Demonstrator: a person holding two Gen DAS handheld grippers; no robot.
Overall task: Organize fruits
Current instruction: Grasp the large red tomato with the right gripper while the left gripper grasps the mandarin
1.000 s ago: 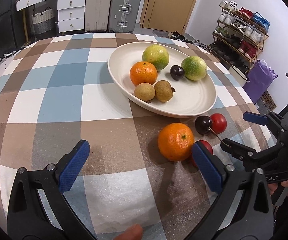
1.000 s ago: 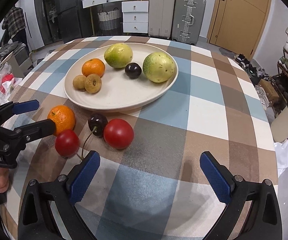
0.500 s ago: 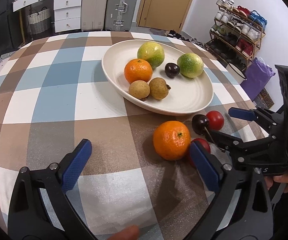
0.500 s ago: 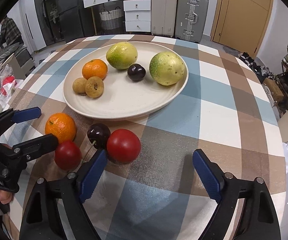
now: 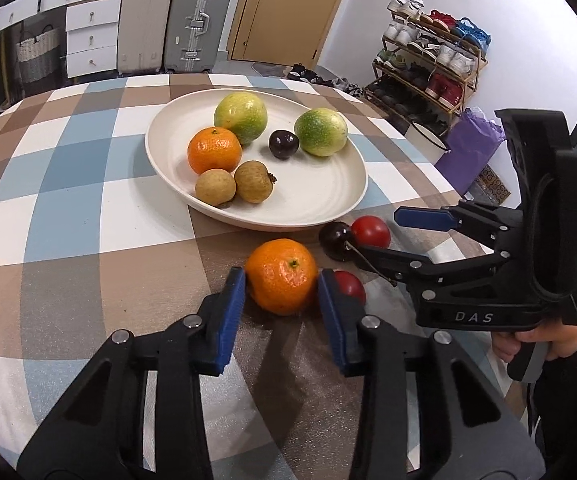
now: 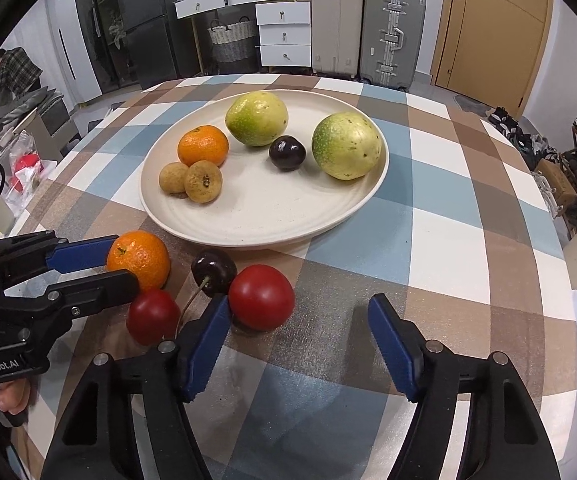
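Observation:
A cream plate (image 5: 320, 204) (image 6: 288, 216) holds an orange, two green fruits, a dark plum and two brown longans. On the cloth in front of it lie an orange (image 5: 281, 276) (image 6: 139, 258), a dark cherry (image 5: 336, 236) (image 6: 213, 266) with a stem, and two red tomatoes (image 5: 370, 231) (image 6: 261, 297) (image 6: 153, 316). My left gripper (image 5: 282, 312) (image 6: 108, 264) is shut on the loose orange, a blue pad on each side. My right gripper (image 6: 298, 344) (image 5: 388, 236) is open, with the larger tomato just inside its left pad.
The round table carries a checked cloth (image 5: 68, 184). Suitcases (image 6: 388, 36) and white drawers (image 6: 284, 32) stand behind the table, a door (image 6: 488, 28) at the back right, and a shoe rack (image 5: 428, 68) and purple bag (image 5: 472, 148) beside the table.
My left gripper moved forward and closed its pads onto the loose orange. My right gripper moved forward toward the larger tomato and narrowed a little.

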